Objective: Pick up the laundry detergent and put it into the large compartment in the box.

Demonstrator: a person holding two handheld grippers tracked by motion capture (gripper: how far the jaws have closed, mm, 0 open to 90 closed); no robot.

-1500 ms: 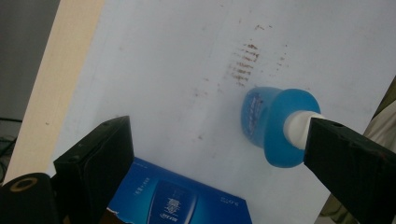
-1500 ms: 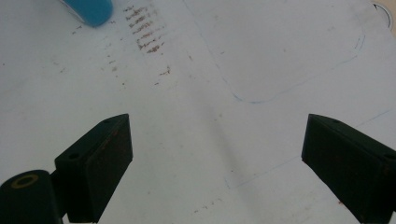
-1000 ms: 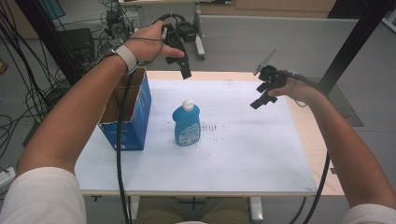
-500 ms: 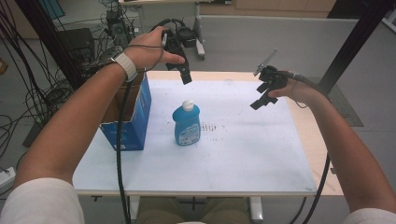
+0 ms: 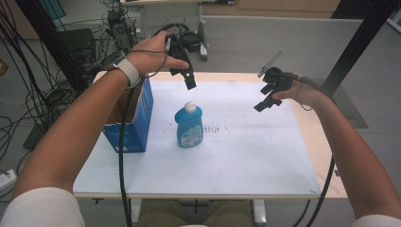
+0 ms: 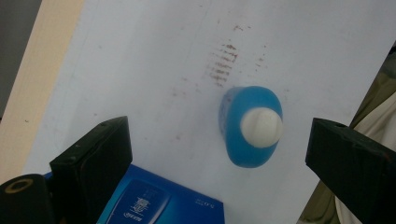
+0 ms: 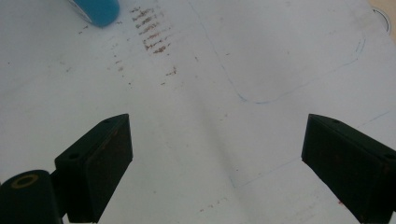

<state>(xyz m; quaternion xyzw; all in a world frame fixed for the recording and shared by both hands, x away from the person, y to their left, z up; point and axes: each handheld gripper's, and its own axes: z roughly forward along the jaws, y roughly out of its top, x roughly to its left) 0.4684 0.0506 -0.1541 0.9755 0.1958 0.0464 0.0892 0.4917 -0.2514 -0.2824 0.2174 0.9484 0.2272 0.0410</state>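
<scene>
Dish-soap bottle [image 5: 189, 126], blue with a white cap, stands upright on the white table [image 5: 246, 156] in the high view, just beside an open blue cardboard box [image 5: 135, 120]; the left gripper [image 5: 187, 78] hangs above and behind it, the right gripper [image 5: 265, 98] well apart to the right, both empty. In the left gripper view the jaws stand wide and the bottle [image 6: 251, 125] is seen from above between them; it looks nearly full, so probably weighty, its smooth plastic slippery and yielding, best pinched across the flat sides below the cap. In the right gripper view the jaws gape wide over bare table, the bottle's [image 7: 97, 10] base cut off at the top edge; the label is unreadable.
</scene>
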